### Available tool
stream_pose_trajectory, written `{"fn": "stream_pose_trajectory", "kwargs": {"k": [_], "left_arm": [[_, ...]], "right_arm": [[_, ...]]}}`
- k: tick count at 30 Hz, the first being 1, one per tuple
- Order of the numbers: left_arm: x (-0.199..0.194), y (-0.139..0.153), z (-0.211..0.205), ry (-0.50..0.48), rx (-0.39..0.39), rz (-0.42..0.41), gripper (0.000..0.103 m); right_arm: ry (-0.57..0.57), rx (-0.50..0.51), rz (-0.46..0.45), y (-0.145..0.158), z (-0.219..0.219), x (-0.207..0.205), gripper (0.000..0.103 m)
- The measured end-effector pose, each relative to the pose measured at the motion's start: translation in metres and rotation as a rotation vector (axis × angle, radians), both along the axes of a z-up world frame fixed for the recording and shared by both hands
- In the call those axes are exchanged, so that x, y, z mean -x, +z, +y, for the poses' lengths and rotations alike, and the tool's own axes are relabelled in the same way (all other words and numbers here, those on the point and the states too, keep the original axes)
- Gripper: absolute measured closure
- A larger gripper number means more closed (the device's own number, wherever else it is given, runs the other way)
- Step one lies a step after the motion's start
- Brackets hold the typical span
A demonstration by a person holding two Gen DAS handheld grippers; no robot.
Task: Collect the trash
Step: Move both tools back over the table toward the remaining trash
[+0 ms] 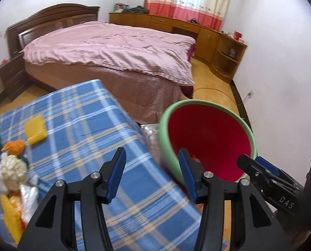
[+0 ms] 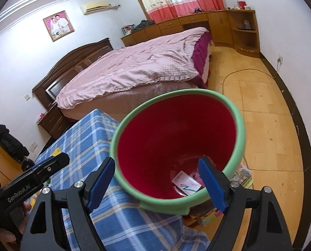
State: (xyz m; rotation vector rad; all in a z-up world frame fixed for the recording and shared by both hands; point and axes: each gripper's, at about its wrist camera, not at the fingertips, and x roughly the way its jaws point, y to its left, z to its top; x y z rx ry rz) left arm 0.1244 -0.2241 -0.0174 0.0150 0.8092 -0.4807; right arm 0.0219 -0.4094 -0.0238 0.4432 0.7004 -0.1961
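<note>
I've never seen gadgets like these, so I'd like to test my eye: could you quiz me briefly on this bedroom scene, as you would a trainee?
1. True or false: the red plastic bin with the green rim is empty.
2. What lies on the blue checked tablecloth? A: yellow and orange scraps; B: a laptop; C: shoes.
3. Is the left gripper holding anything?
Key: 1 false, a small white carton lies inside; 2 A; 3 no, its jaws stand open and empty.
</note>
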Motion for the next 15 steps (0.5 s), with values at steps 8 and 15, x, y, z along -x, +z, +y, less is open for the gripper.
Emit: {"fn": "stream_pose_trajectory", "kwargs": {"k": [8, 15], "left_arm": [[0.012, 0.010, 0.048, 0.094, -0.011, -0.020, 0.050], [0.019, 0.009, 0.094, 0.195, -0.027, -0.009, 0.050]], "right_arm": [[0.063, -0.004, -0.011, 0.008, 0.035, 0.002, 0.017], [0.129, -0.006, 0.003, 0.006, 0.070, 0.003, 0.017]]}}
